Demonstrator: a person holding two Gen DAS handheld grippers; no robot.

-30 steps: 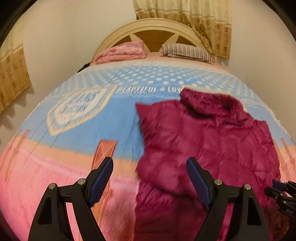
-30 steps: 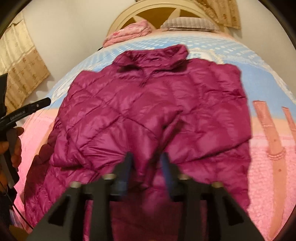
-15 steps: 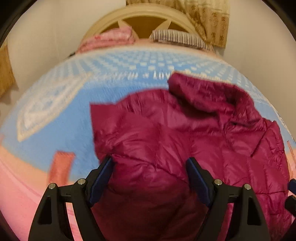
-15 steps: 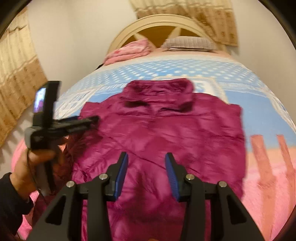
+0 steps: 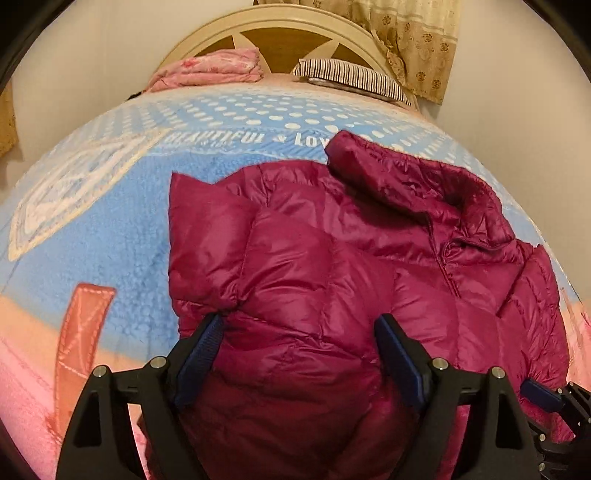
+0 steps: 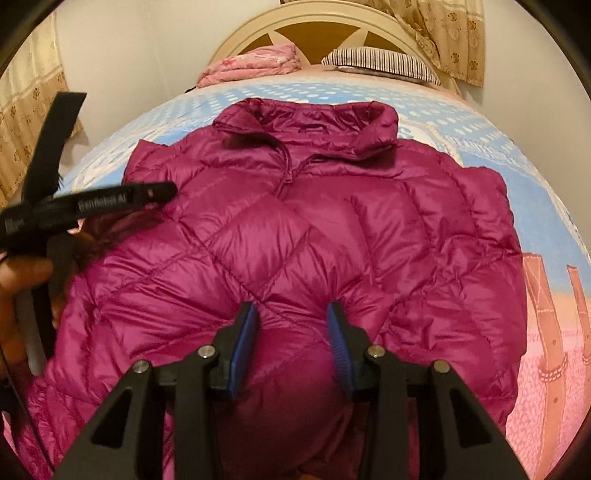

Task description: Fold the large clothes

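A magenta quilted puffer jacket [image 6: 332,236] lies flat, front up, on the bed, collar toward the headboard, with its sleeves folded in over the body. It also shows in the left wrist view [image 5: 332,280]. My left gripper [image 5: 299,343] is open, hovering over the jacket's left side near a folded sleeve cuff [image 5: 207,295]. My right gripper [image 6: 291,332] is open and empty above the jacket's lower middle. The left gripper's body [image 6: 92,203] shows at the left of the right wrist view.
The bed carries a blue, white and pink blanket [image 5: 110,221]. A folded pink cover [image 5: 210,70] and a striped pillow [image 5: 354,77] lie by the cream headboard [image 5: 280,22]. Curtains [image 6: 450,33] hang behind. A bare wall stands to the right.
Both grippers moved forward and closer over the jacket. The right gripper, near shut a second ago, has opened. The left gripper stayed open and shifted right, over the jacket.
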